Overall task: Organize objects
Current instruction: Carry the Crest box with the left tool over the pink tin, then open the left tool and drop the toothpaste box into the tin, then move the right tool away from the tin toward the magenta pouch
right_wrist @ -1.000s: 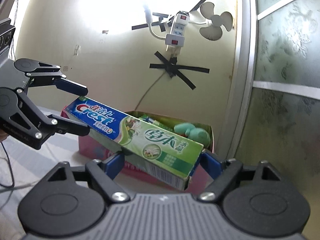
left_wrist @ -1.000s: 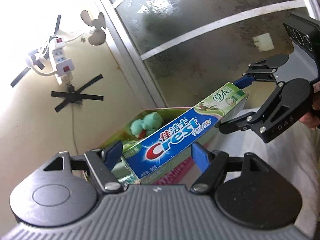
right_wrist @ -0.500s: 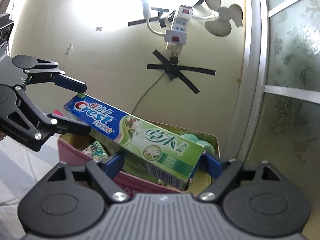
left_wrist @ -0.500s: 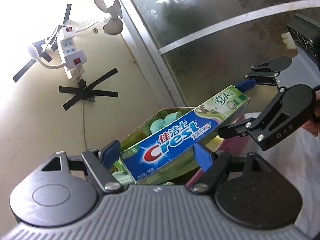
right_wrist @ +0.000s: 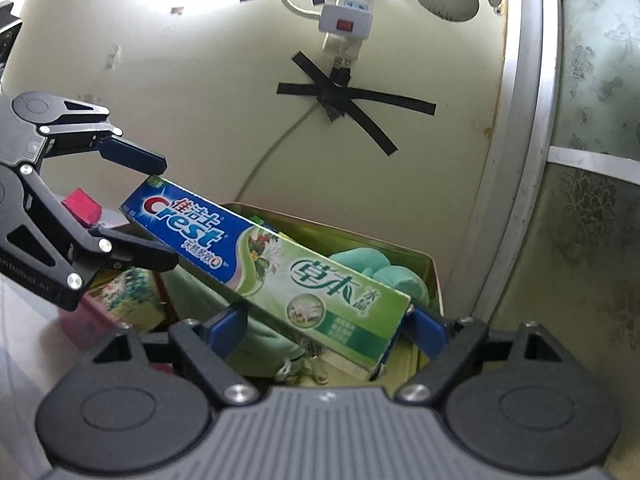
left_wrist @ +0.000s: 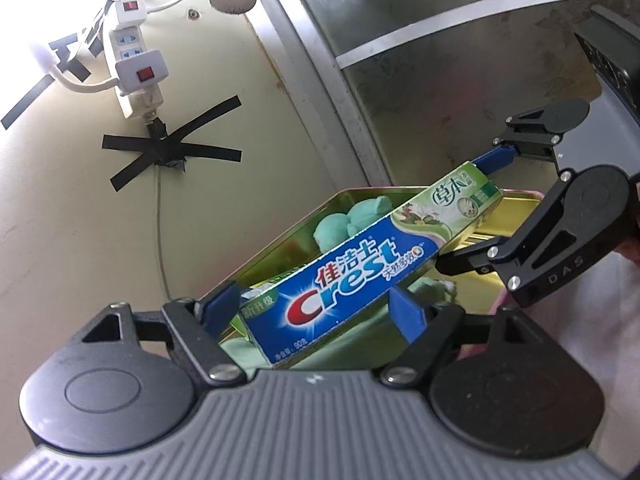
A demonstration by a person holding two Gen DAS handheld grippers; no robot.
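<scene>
Blue-and-green Crest toothpaste carton is in the air, slanted over the open metal tin, gold-green inside and pink outside. It is not yet inside.

- One hand-held gripper at each end, so the long carton stays steady and can be lined up with the tin's length.
- Left hand-held gripper has the blue "Crest" end between its blue pads. Its jaws are opening. The pads sit right at the carton's edges and look about to lose contact; I judge this end is being let go.
- Right hand-held gripper straddles the green end, one finger on the top edge and one under the bottom edge. It appears clamped on the carton and carrying it.
- The green end sits higher from this side. The slant suggests the carton is meant to go in one end first.

What each view adds:
- The left wrist view shows the tin's far wall and bare gold floor beyond the teal soft toy.
- The right wrist view shows the carton from its green end, with the right hand-held gripper's pads hard against both sides.
- Only there can the left hand-held gripper be seen from the side, its upper finger just above the carton's corner.
- It also shows a floral-printed packet in the tin's near end, hidden in the other view, and pale green cloth under the carton.
- The tin is crowded; the clear lane looks narrow.
</scene>
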